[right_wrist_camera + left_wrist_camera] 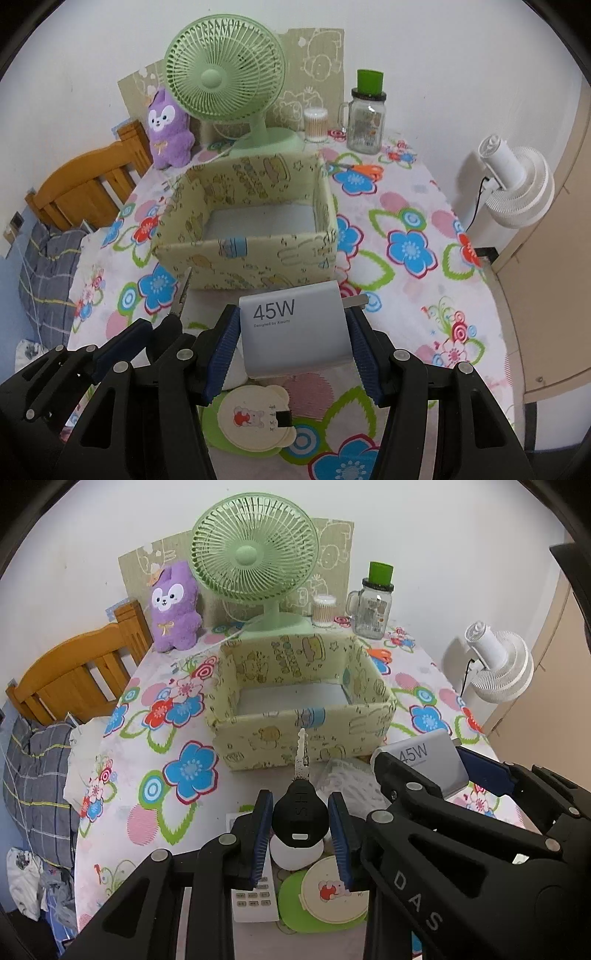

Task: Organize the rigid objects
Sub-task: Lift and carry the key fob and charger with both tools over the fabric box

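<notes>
Left wrist view: key (300, 805) clamped in left gripper (300, 829), blade aimed at open box (306, 734).
Right wrist view: charger (295, 332) pinched by its sides in right gripper (293, 350), part open. Both held clear above tabletop (406, 295), just short of box front wall, presumably for dropping inside.

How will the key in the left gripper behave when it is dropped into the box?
The key looks rigid, so it probably will not bend. It seems small and light, and will likely land flat. The left gripper pinches only its rounded black head, so it might pivot.
</notes>
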### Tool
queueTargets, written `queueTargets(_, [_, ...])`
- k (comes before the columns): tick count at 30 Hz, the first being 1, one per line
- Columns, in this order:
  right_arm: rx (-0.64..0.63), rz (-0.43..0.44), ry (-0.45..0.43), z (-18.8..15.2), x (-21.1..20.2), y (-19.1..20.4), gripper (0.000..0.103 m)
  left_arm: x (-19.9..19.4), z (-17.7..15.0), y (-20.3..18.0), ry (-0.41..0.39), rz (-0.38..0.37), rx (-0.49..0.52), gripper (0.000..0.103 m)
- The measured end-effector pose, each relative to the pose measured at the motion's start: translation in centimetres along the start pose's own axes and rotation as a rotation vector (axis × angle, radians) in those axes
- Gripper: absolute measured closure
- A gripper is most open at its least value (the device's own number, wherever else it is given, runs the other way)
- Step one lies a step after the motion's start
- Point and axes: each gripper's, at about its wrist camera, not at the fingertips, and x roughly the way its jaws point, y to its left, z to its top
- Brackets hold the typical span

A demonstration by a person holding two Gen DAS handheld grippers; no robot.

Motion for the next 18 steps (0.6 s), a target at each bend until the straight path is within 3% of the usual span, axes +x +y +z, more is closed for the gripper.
queueTargets(18, [-0.009,-0.037,-0.073,4.9,-2.1,0.6,0.041,-2.0,4.5,0.7,-0.069,0.015,-0.017,0.072])
